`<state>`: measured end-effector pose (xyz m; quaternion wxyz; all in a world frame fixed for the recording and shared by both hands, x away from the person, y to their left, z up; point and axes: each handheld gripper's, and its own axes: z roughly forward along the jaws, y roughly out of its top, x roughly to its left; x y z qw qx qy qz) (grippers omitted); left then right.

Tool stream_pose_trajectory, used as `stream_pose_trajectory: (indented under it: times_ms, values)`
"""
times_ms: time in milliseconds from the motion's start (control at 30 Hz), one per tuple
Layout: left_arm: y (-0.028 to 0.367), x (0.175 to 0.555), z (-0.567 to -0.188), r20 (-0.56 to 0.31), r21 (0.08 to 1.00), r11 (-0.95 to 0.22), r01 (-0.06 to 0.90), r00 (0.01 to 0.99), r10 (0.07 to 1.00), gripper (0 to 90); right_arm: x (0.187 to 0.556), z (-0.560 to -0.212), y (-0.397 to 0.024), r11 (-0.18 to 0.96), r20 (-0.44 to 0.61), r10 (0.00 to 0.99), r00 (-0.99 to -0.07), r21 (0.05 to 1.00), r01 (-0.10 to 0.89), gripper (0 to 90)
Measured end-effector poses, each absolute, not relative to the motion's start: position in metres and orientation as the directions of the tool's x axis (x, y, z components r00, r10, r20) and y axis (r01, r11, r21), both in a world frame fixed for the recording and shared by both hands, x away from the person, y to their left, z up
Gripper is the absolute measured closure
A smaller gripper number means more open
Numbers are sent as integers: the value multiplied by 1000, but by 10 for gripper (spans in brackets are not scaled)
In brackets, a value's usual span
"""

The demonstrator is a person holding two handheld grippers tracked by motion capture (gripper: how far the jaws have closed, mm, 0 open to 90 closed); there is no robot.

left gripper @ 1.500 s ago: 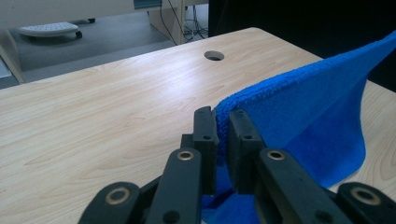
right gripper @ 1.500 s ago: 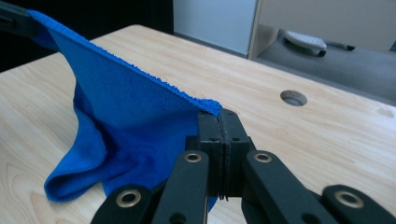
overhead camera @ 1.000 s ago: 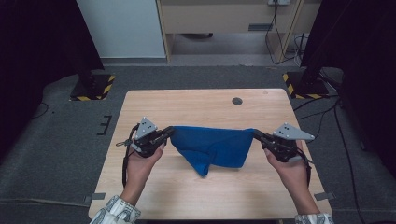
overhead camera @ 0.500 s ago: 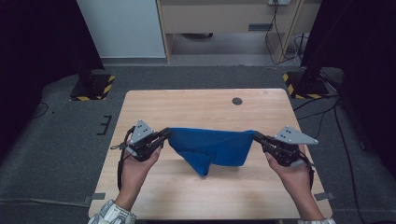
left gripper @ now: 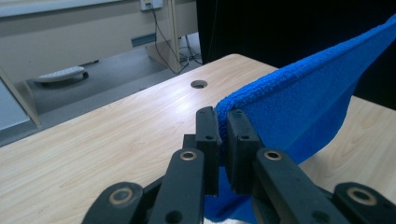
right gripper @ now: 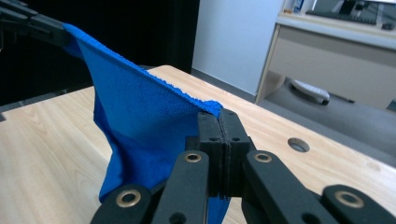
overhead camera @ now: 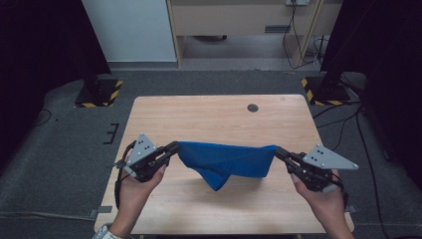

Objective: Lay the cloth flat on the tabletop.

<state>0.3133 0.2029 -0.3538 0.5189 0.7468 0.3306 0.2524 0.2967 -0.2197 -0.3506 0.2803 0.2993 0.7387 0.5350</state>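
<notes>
High view: left gripper (overhead camera: 171,148) and right gripper (overhead camera: 280,153) jaws pinched blue cloth (overhead camera: 226,162) corners at frame centre, above tabletop (overhead camera: 209,117). Thin grips; further pulling apart might slip a corner.

My right gripper (right gripper: 222,122) has its black jaws pinched together on a corner of the blue cloth (right gripper: 135,121). The cloth stretches taut up-left to the other gripper (right gripper: 32,23), with a fold sagging toward the wooden table (right gripper: 51,144). I see a round cable hole (right gripper: 298,144) at right.
</notes>
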Motion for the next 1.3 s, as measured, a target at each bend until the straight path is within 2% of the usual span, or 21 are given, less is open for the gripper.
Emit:
stream_pose_trajectory:
  times_ms: [233, 367, 900, 1300]
  values:
    - [203, 291, -335, 47, 951, -237, 199, 664, 746, 844, 271, -331, -223, 247, -127, 727, -675, 965, 84, 895]
    - [202, 294, -331, 54, 947, -249, 202, 664, 745, 838, 267, -325, -225, 258, -142, 724, -675, 963, 73, 894]
    - [191, 341, -347, 22, 931, -250, 267, 641, 767, 829, 309, -343, -225, 290, -138, 759, -636, 947, 140, 894]
    - [176, 393, -375, 20, 895, -284, 343, 607, 794, 824, 360, -374, -229, 296, -96, 780, -618, 927, 229, 893]
